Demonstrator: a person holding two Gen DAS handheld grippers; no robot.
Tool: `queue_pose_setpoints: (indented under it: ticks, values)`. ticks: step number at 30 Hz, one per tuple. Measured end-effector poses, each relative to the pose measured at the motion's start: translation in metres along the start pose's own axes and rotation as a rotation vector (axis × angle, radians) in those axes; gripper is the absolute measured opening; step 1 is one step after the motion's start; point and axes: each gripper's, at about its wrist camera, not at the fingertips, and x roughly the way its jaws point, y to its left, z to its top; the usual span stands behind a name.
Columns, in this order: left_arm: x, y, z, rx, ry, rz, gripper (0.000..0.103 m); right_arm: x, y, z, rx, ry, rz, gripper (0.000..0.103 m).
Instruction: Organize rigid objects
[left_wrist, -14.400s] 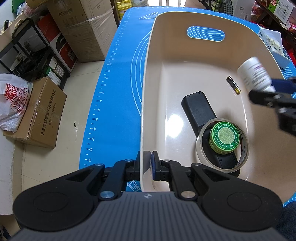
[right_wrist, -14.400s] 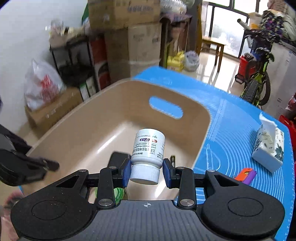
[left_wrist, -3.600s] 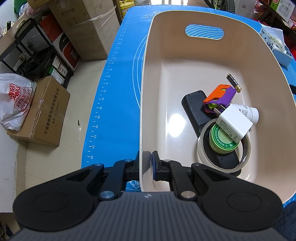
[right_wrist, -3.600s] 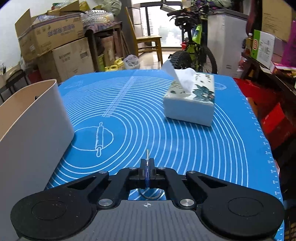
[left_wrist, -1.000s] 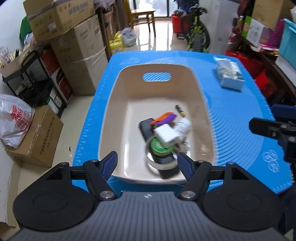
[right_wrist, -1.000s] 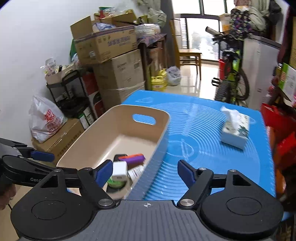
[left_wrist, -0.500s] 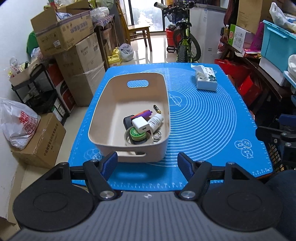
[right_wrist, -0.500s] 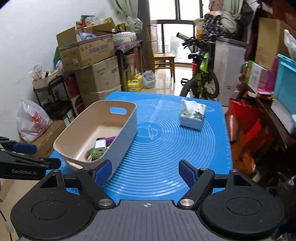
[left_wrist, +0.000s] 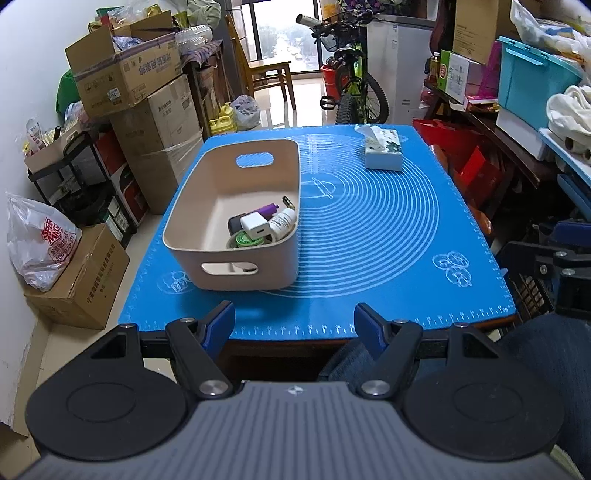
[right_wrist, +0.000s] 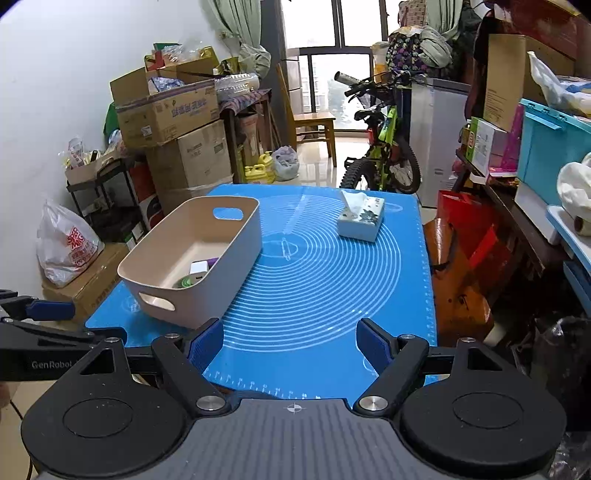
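Observation:
A beige bin (left_wrist: 207, 218) (right_wrist: 236, 258) stands on the left half of the blue mat (left_wrist: 369, 236) (right_wrist: 325, 280). Inside it lie a white charger (left_wrist: 255, 227), a white pill bottle (left_wrist: 282, 222), a purple and orange cutter (left_wrist: 267, 210), a green tin (left_wrist: 245, 240) within a tape roll, a black remote and a battery (left_wrist: 289, 202). My left gripper (left_wrist: 294, 322) hangs open and empty off the table's near edge. My right gripper (right_wrist: 290, 343) is open and empty too, over the mat's near edge. Each gripper shows at the side of the other's view.
A tissue box (left_wrist: 382, 151) (right_wrist: 361, 218) sits at the mat's far right. Stacked cardboard boxes (left_wrist: 147, 107) and a shelf line the left wall. A bicycle (right_wrist: 384, 147) and chair stand beyond the table. Crates and red bags crowd the right side. A person's trouser leg (left_wrist: 535, 350) is near.
Both grippers have drawn back from the bin and risen a little, so the whole table now shows. The jaws stayed open and the bin's contents lie unchanged.

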Motion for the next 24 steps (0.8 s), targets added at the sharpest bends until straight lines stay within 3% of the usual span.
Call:
queue_pose_setpoints:
  ticks: [24]
  values:
    - [-0.002, -0.004, -0.007, 0.011, 0.004, -0.024, 0.072, -0.01, -0.01, -0.021, 0.028, 0.015, -0.024, 0.082]
